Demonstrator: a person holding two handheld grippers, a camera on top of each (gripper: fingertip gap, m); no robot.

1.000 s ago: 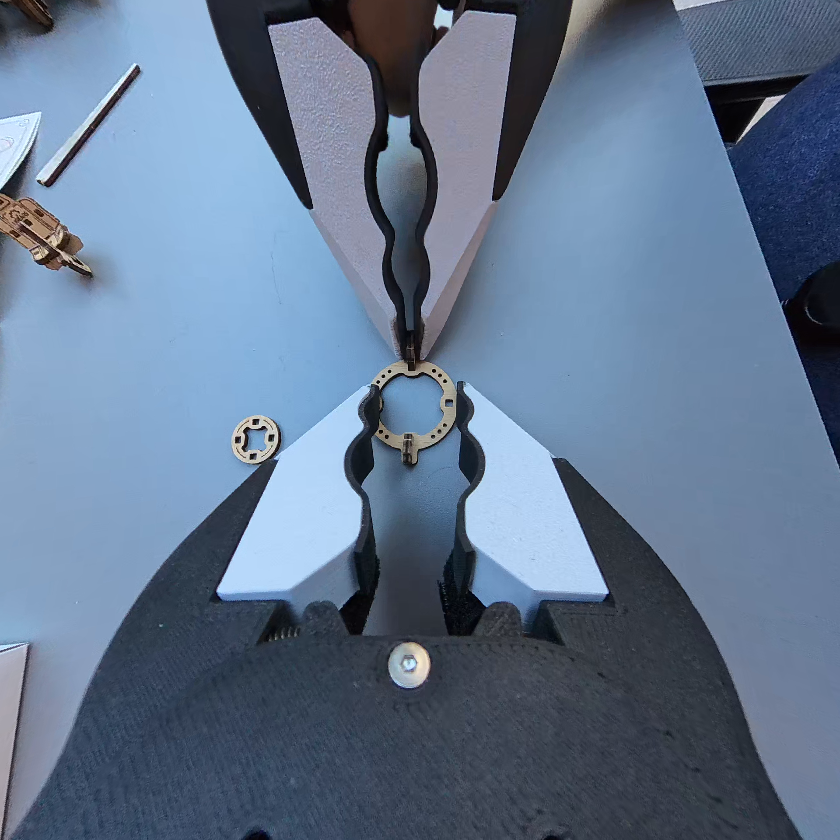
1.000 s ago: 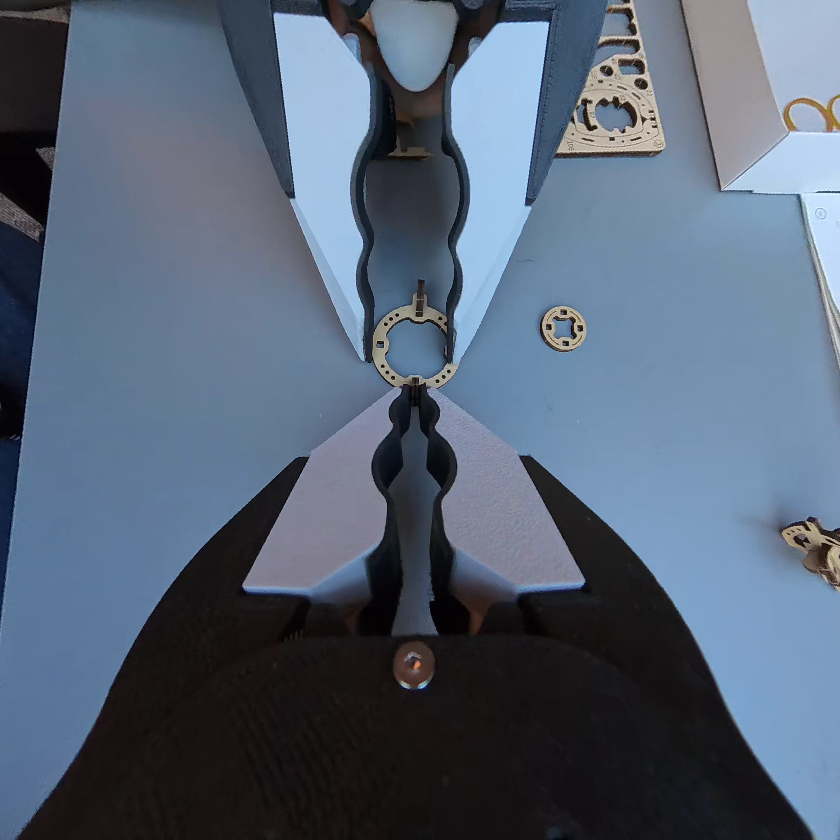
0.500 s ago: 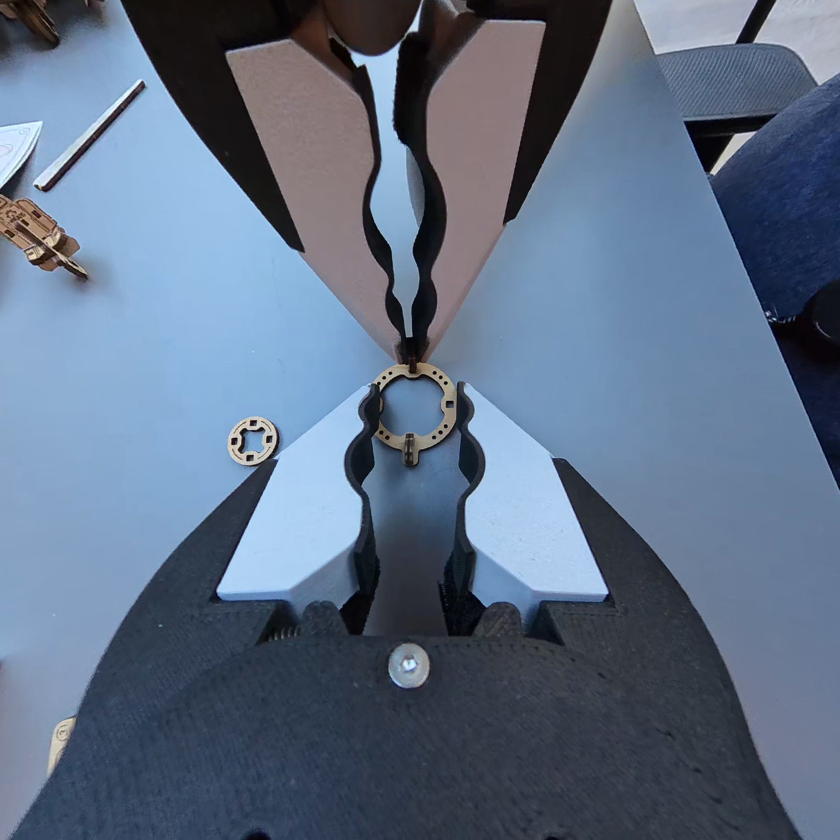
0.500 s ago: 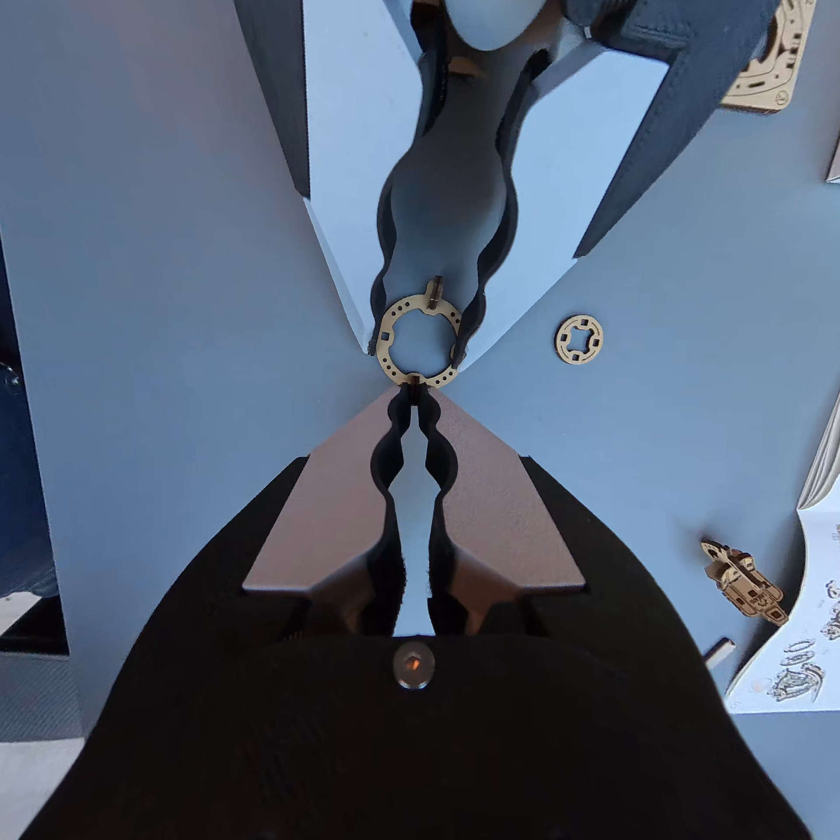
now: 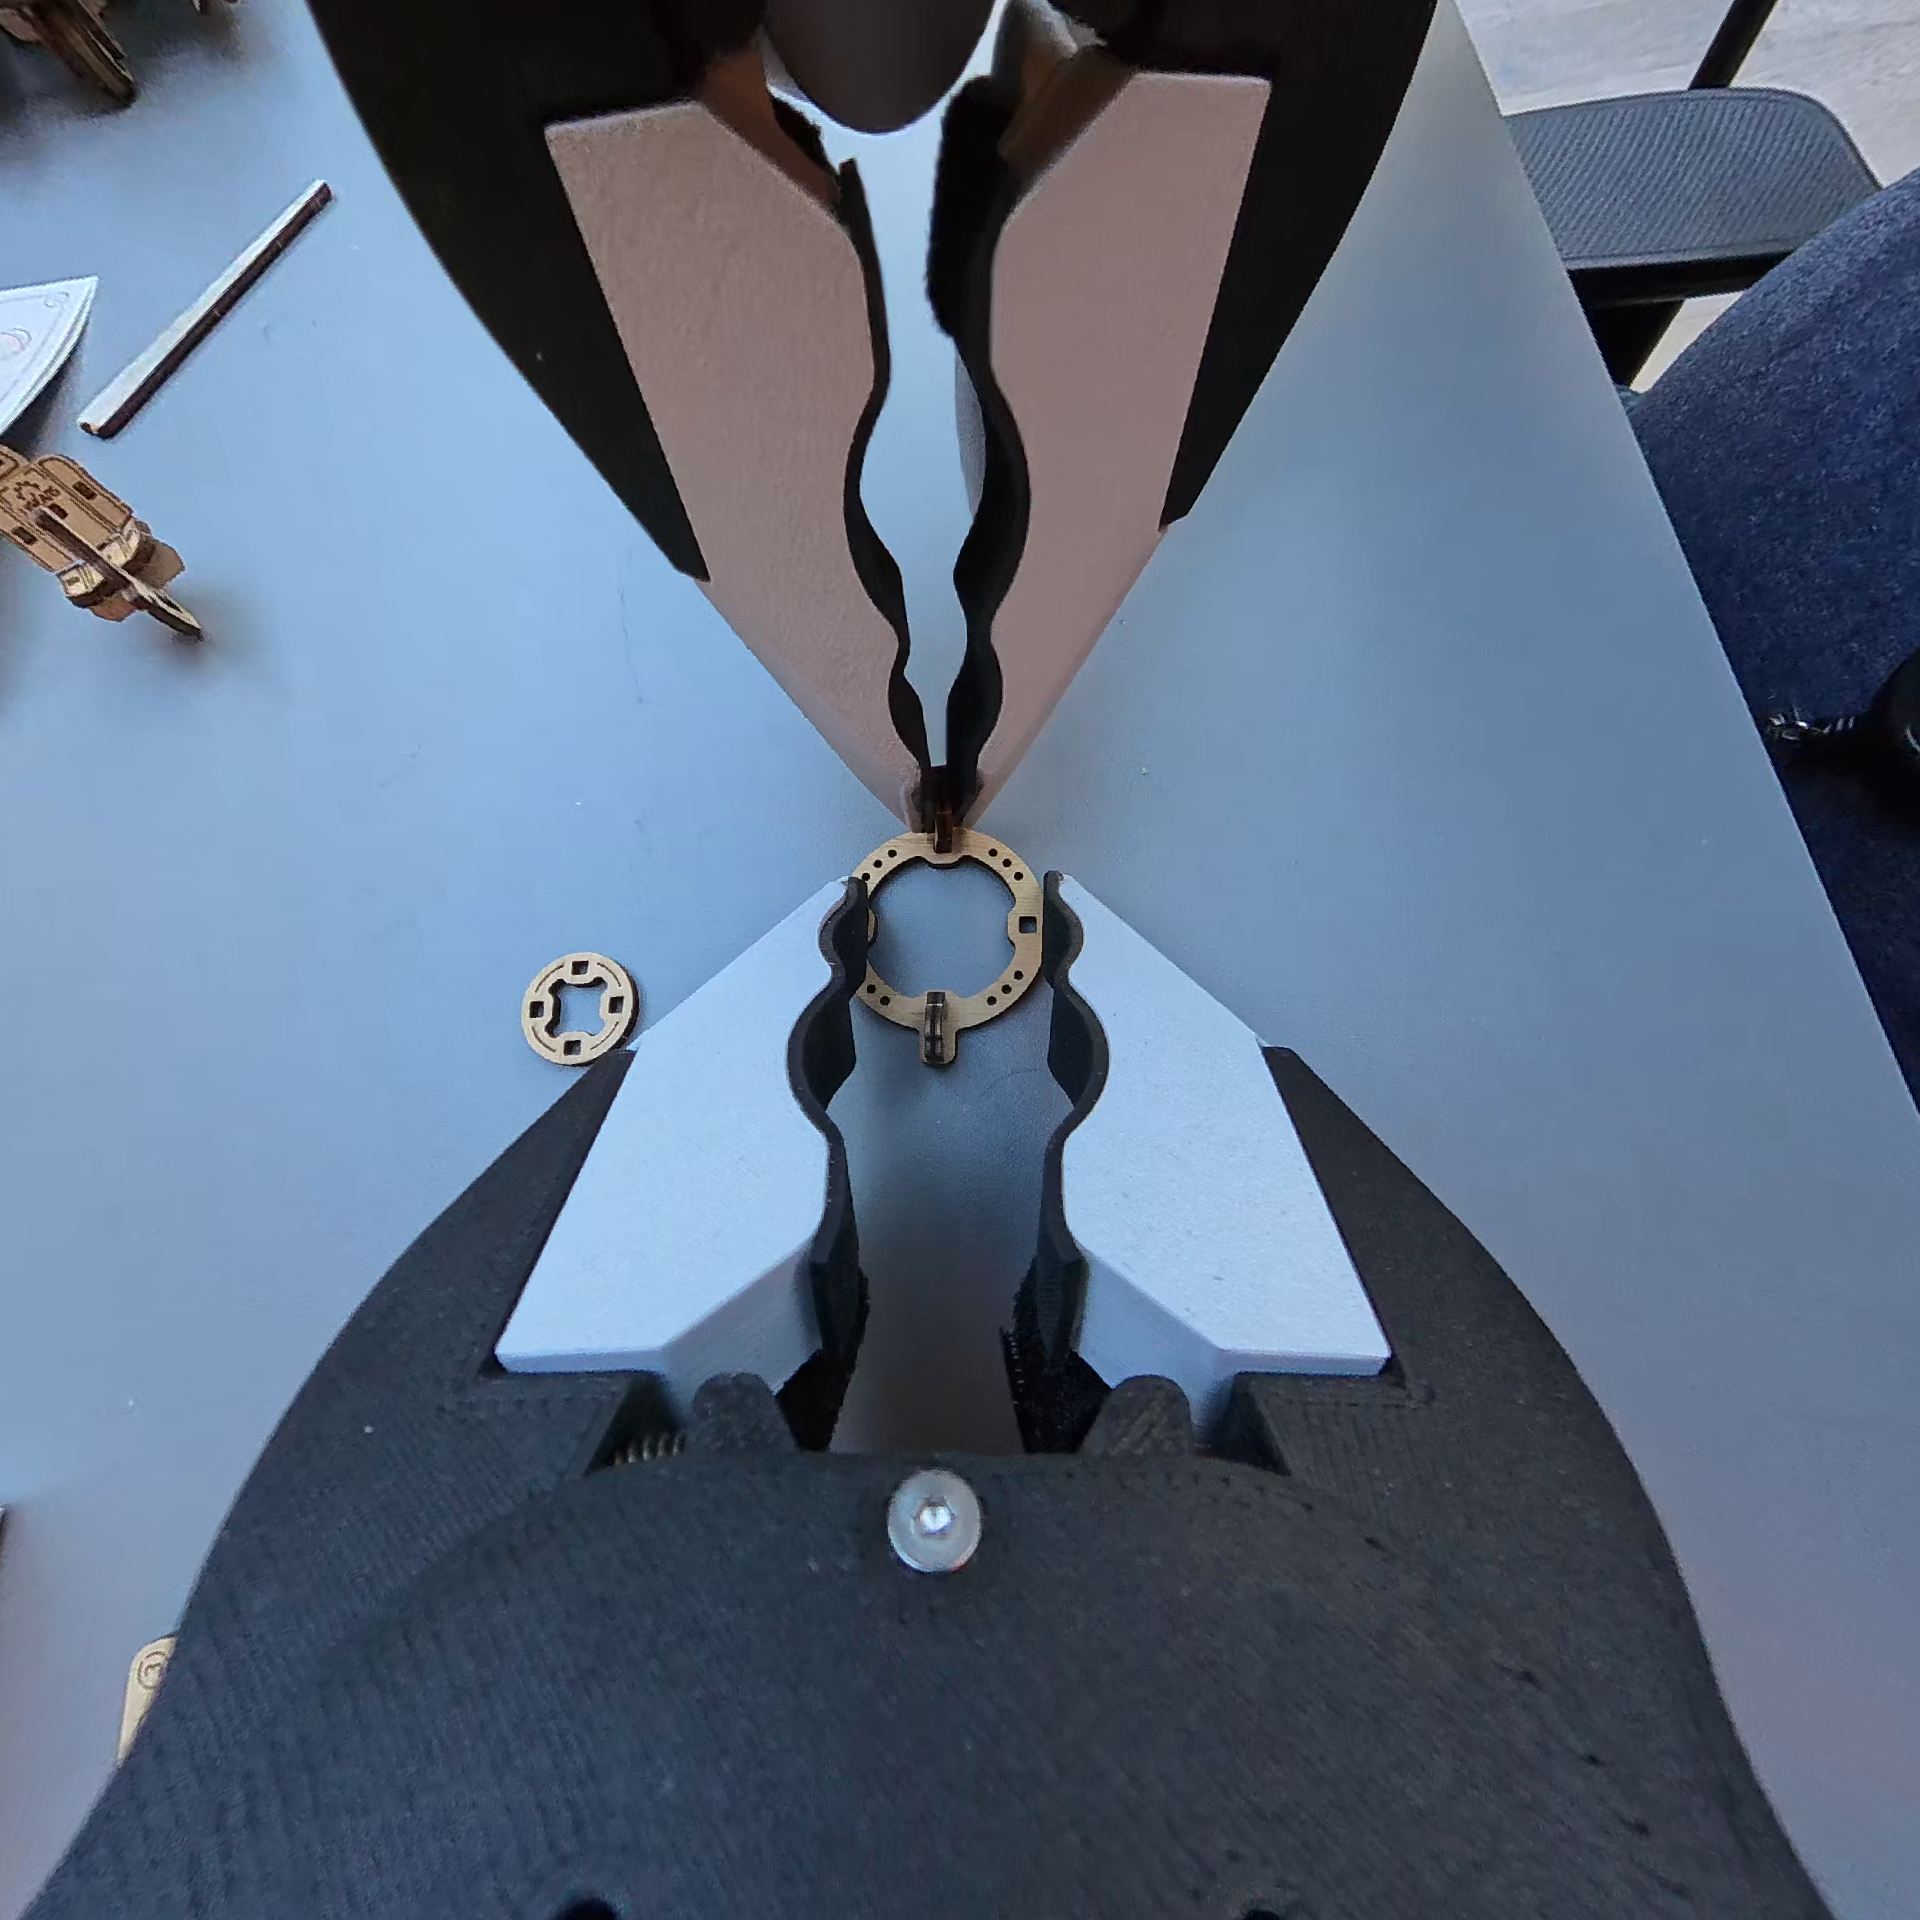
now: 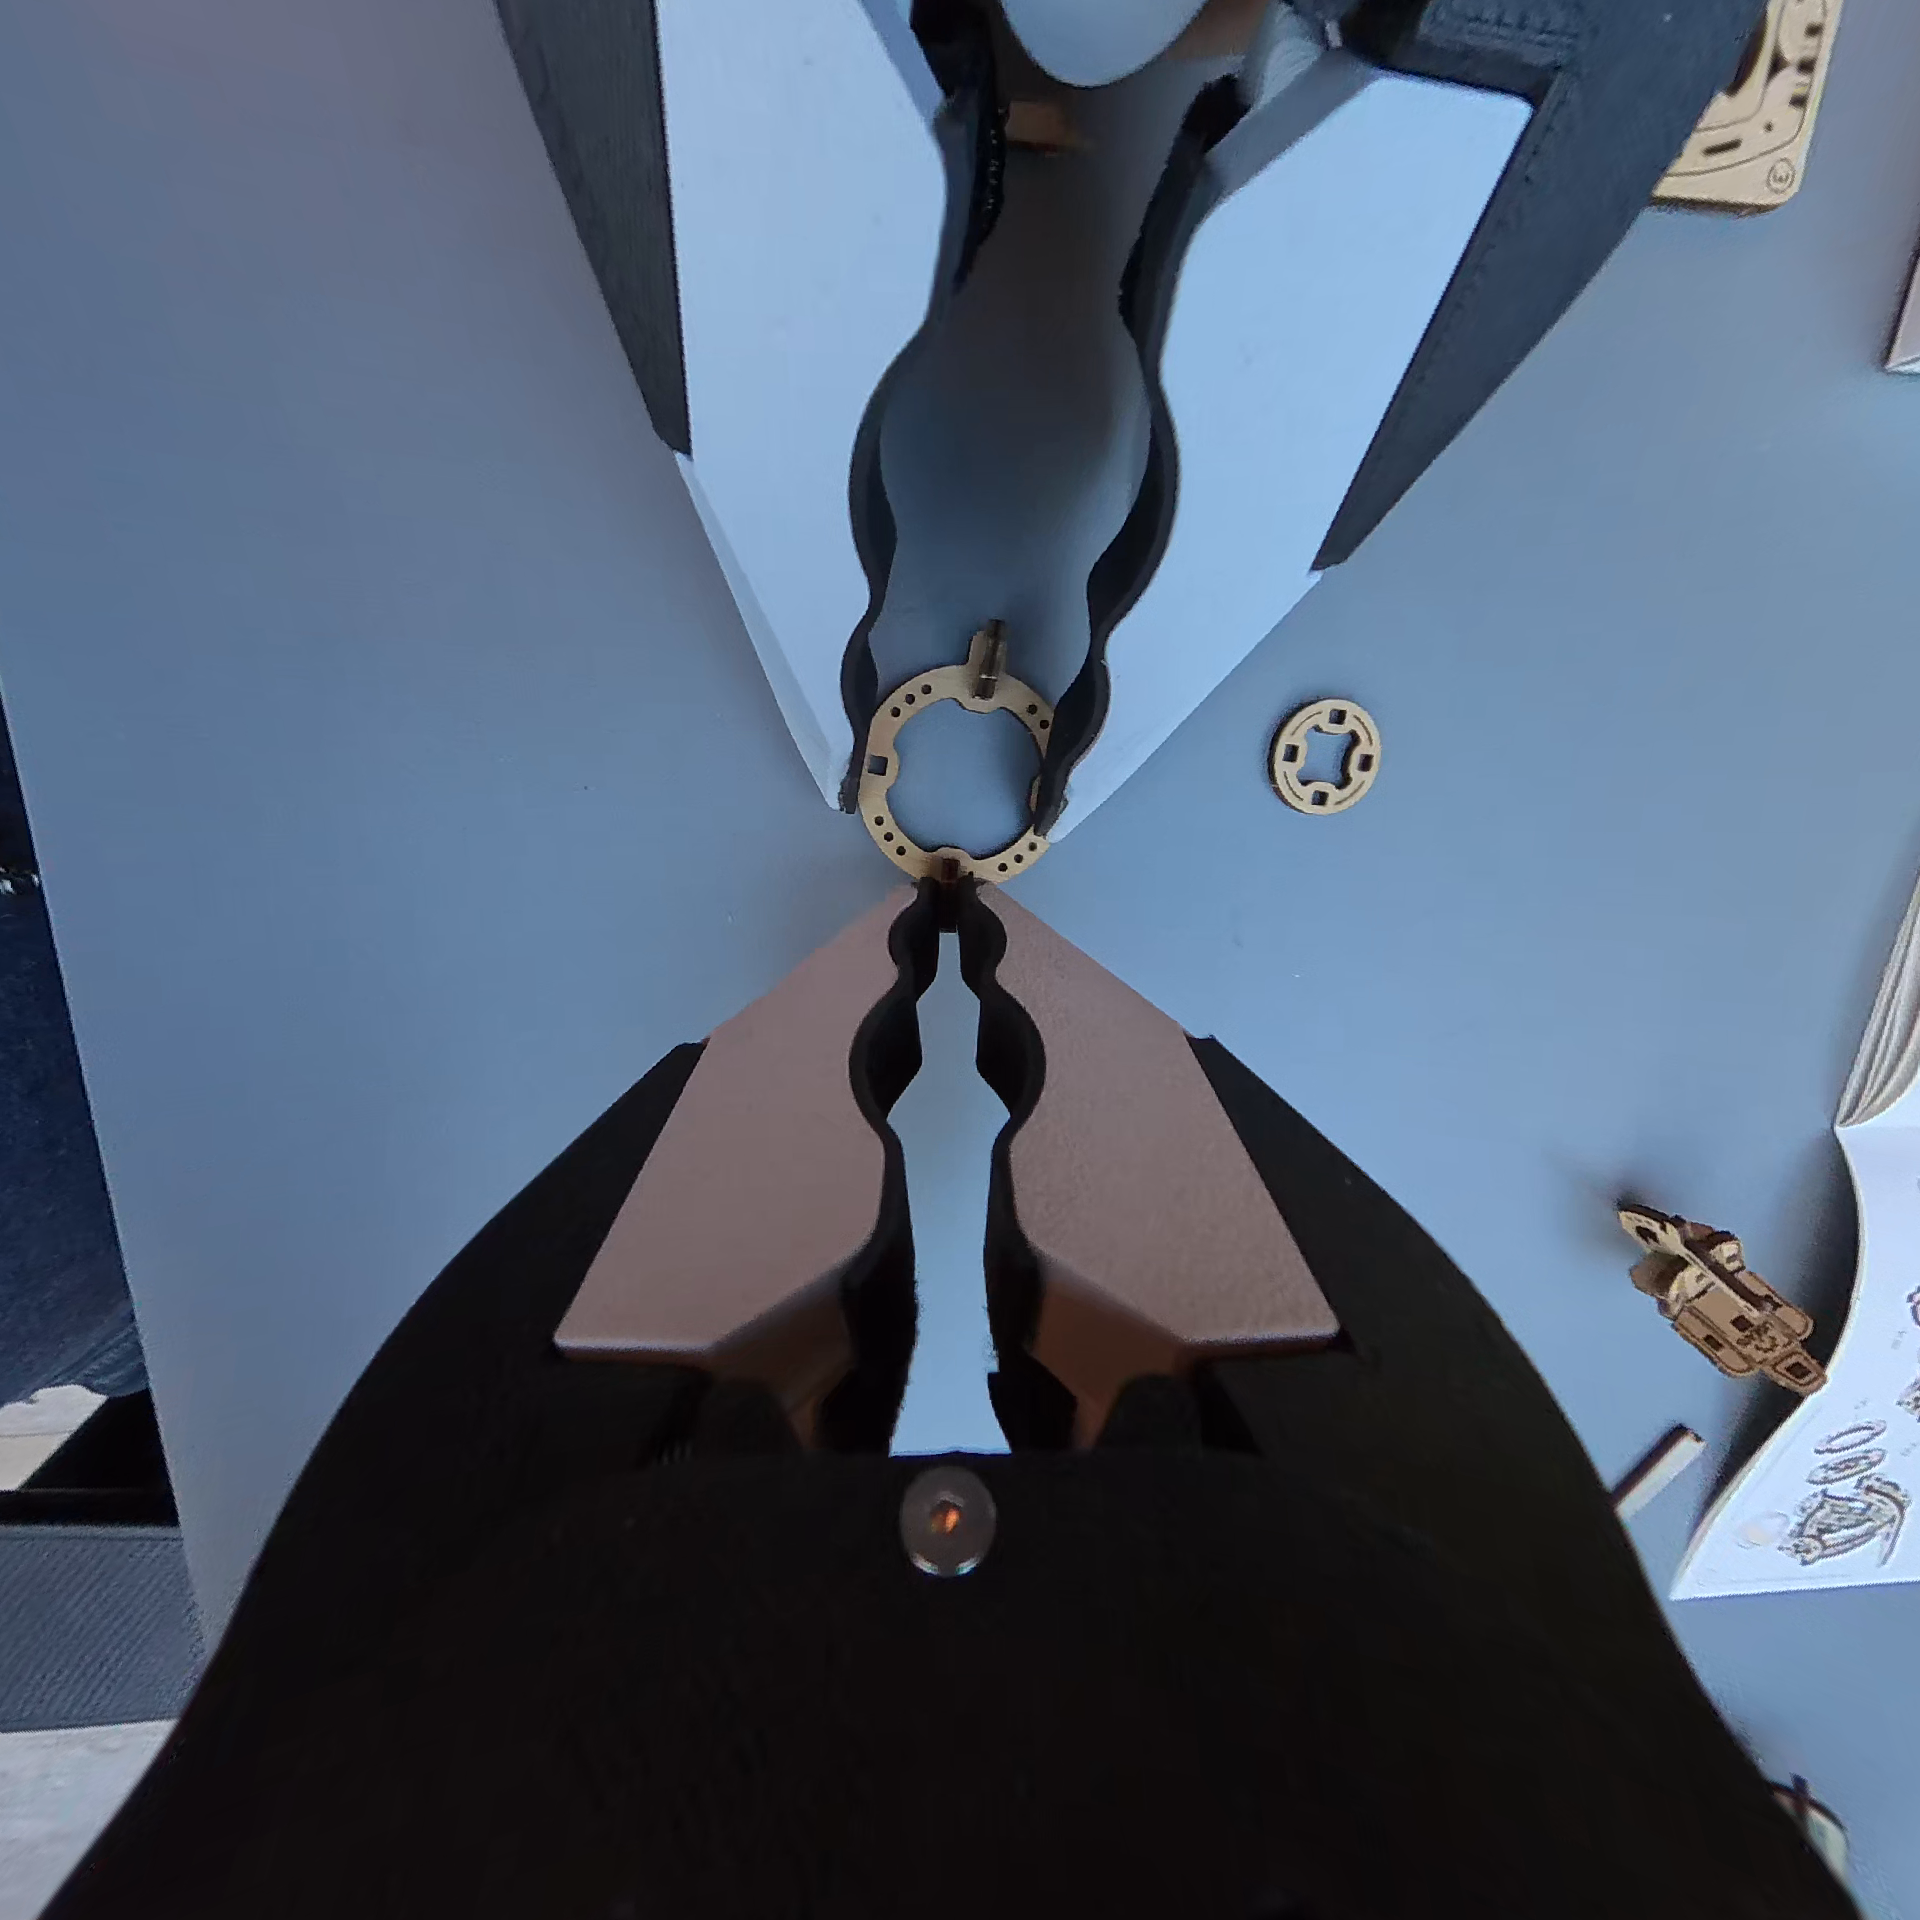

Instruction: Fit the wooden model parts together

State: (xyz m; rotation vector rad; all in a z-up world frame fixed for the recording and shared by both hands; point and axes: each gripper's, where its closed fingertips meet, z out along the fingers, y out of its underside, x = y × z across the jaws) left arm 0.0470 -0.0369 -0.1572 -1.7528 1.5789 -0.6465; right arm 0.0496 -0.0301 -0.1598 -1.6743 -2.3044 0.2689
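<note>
A thin wooden ring (image 5: 1023,925) with small holes is held flat above the grey table, between the fingertips of my left gripper (image 5: 948,904), which grips its two sides. A small peg (image 5: 935,1029) stands in the ring's near tab. My right gripper (image 5: 942,805) comes from the far side. It is shut on a second small wooden peg (image 5: 942,826) that touches the ring's far rim. In the right wrist view the right gripper (image 6: 940,899) holds that peg (image 6: 948,868) against the ring (image 6: 904,717), with the left gripper (image 6: 951,790) opposite.
A small wooden disc (image 5: 580,1010) with a cross-shaped hole lies on the table (image 5: 364,779) left of the ring. An assembled wooden piece (image 5: 88,540) and a thin stick (image 5: 208,312) lie far left. A booklet (image 6: 1849,1351) and a wooden parts sheet (image 6: 1745,125) lie on that same side. A dark chair (image 5: 1683,177) stands beyond the table edge. Only a small space, under 4 cm, lies between the two pairs of fingers. The left tips stand about 6 cm off the small wooden disc (image 5: 580,1010). It turns up in the right wrist view (image 6: 1322,751) as well.
My right gripper has tilted up more steeply over the ring while its tips stay with the peg at the ring's far rim. The left gripper and the ring have stayed put.
</note>
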